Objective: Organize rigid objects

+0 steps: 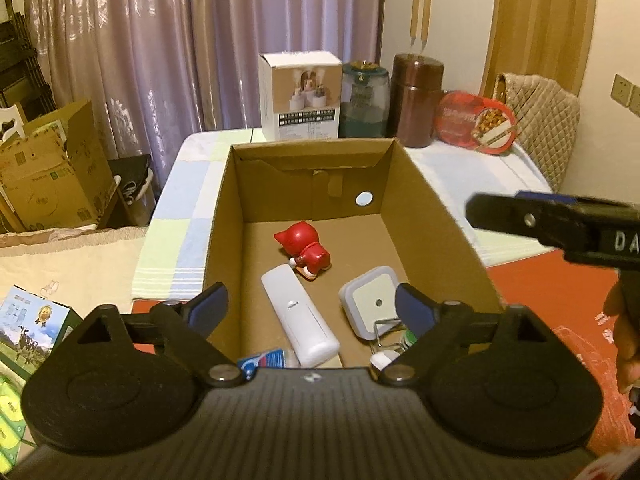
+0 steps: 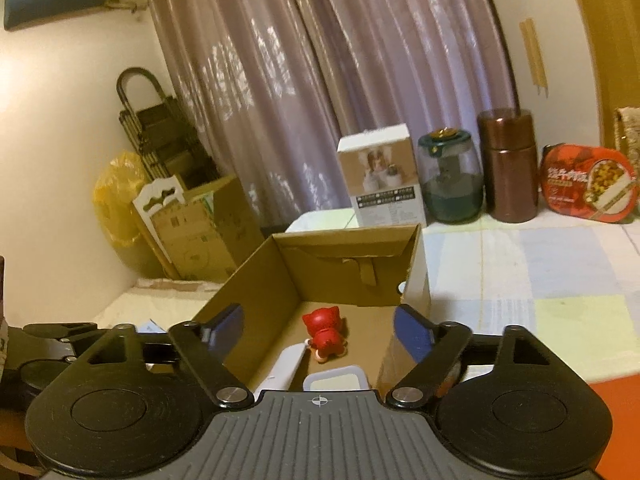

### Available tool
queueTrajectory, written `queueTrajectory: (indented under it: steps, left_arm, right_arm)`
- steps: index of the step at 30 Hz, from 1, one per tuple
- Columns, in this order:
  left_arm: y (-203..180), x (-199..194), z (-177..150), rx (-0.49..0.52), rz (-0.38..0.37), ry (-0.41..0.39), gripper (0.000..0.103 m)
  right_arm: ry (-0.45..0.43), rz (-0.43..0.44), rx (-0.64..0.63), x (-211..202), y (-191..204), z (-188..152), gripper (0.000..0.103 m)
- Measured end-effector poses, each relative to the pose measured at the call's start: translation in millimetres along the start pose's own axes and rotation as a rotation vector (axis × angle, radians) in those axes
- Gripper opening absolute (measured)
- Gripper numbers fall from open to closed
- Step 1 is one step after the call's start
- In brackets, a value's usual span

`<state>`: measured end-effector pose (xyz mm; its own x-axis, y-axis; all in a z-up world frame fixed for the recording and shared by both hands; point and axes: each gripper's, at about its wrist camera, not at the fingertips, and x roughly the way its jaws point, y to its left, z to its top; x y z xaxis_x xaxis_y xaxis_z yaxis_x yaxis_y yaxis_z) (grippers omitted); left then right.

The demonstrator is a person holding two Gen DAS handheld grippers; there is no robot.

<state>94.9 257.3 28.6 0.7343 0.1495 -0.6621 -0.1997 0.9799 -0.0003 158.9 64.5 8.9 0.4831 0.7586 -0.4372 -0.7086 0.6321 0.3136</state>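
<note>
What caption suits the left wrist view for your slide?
Open left claw above a cardboard box holding a red figurine, white case and square night light.

In the left wrist view, the left hand-held gripper point(image 1: 308, 312) body hides the near ends of a blue packet point(image 1: 262, 360) and a wire clip point(image 1: 386, 336) in the cardboard box point(image 1: 224, 216); print on the far white carton point(image 1: 300, 96) is unreadably small.
</note>
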Motion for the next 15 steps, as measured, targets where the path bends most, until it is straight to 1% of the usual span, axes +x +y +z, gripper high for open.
queueTrajectory:
  steps: [6, 7, 11, 15]
  left_arm:
    - [-5, -37, -13, -0.004, 0.003, -0.042, 0.101]
    - [-6, -43, -16, -0.010, 0.007, -0.050, 0.101]
    - [-6, -70, -25, -0.062, 0.007, -0.087, 0.101]
    - [-8, -95, -30, -0.096, 0.006, -0.116, 0.101]
  right_arm:
    - [-0.033, -0.050, 0.003, -42, 2, -14, 0.090]
    - [-0.039, -0.065, 0.011, -48, 2, -16, 0.091]
    - [-0.031, -0.129, 0.005, -72, 6, -27, 0.092]
    - [-0.022, -0.154, -0.006, -95, 17, -37, 0.092]
